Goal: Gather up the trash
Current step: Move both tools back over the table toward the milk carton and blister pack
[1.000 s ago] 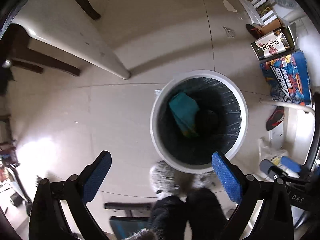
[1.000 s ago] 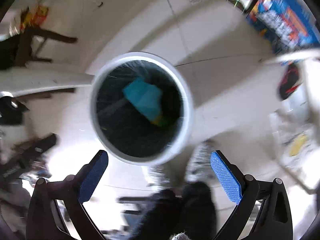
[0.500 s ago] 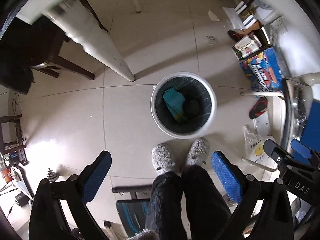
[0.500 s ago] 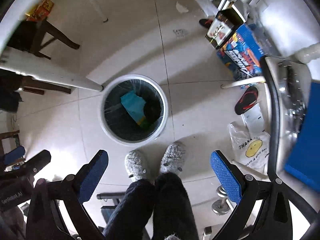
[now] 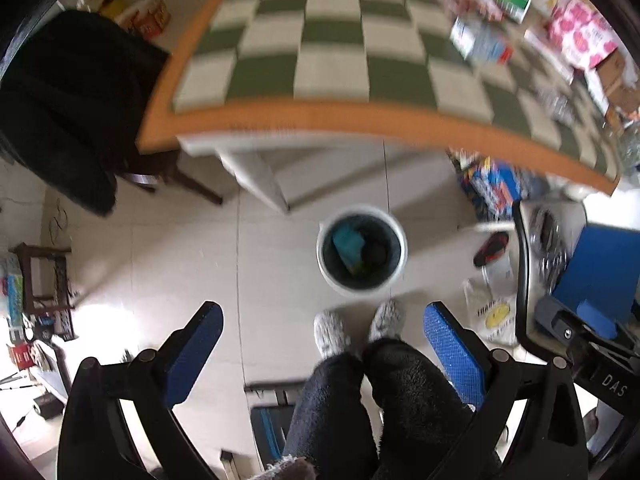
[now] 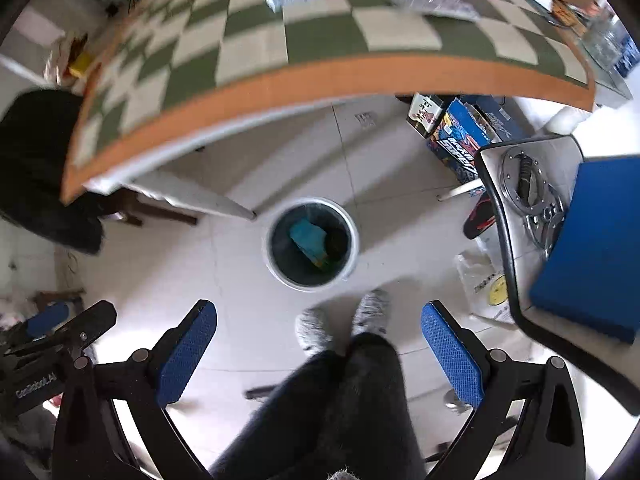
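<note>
Down on the pale tiled floor (image 6: 400, 208), at about twelve o'clock from the person's grey slippers (image 6: 370, 312), stands the white trash bin (image 6: 311, 243) with its dark liner, a teal piece of trash (image 6: 307, 238) lying inside it. Readable writing is scarce: "DAS" shows on the black body of the other gripper at four o'clock in the left wrist view, "GenRobot.AI" on the one at eight o'clock in the right wrist view, and "SUPER" on the blue printed box (image 6: 460, 140) under the table at one o'clock; the plastic bag (image 6: 486, 284) with a yellow smiley bears print too blurred to read. The left gripper (image 5: 322, 350) has its blue-padded fingers (image 5: 196, 350) spread wide with nothing between them, and the bin sits well beyond them at twelve o'clock. The right gripper (image 6: 318, 346) is likewise wide apart and holds nothing, the bin ahead of it at twelve o'clock, well clear of the tips. A green-and-white checkered table (image 6: 328, 80) with an orange edge spans the top of both views, with blurred packets on it.
</note>
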`<state>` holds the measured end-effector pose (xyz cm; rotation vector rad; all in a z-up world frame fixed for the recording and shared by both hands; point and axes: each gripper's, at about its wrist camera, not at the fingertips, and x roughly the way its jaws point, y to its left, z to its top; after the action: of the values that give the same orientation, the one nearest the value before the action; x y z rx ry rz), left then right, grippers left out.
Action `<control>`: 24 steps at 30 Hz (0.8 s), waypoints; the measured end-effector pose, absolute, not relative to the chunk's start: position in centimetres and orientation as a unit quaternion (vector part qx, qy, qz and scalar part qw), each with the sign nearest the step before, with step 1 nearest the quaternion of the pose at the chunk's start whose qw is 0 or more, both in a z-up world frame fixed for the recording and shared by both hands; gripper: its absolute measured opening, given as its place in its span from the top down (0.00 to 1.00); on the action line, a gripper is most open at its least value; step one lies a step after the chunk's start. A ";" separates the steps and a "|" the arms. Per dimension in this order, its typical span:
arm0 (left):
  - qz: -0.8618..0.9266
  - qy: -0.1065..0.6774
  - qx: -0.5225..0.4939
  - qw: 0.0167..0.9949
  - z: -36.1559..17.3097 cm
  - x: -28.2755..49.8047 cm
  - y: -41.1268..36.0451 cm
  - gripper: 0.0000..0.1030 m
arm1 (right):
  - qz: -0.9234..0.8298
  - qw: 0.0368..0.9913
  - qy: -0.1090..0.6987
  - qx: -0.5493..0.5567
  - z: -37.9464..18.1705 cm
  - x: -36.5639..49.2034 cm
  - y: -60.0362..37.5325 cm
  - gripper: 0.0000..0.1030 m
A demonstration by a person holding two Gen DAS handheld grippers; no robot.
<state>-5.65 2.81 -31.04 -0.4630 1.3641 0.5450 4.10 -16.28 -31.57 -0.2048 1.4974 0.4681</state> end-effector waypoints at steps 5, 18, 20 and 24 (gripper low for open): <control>0.257 0.581 -0.192 0.748 -27.4 -0.9 3.9 0.01 | 0.192 0.720 0.665 -0.051 -27.2 8.7 -16.9 0.00; 0.140 0.632 0.067 0.759 -30.0 22.4 1.7 0.01 | 0.196 0.698 0.663 -0.186 -28.4 29.5 -16.0 0.00; 0.115 0.653 0.098 0.742 -31.6 25.5 1.7 0.01 | 0.197 0.686 0.671 -0.199 -29.9 32.6 -16.1 0.00; 0.062 0.684 0.152 0.711 -34.8 30.4 1.1 0.01 | 0.207 0.662 0.687 -0.218 -32.8 36.8 -15.8 0.00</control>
<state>30.44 1.14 -34.82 0.3368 1.5173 0.1376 36.78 -15.83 -32.77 -0.4927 1.5533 0.4691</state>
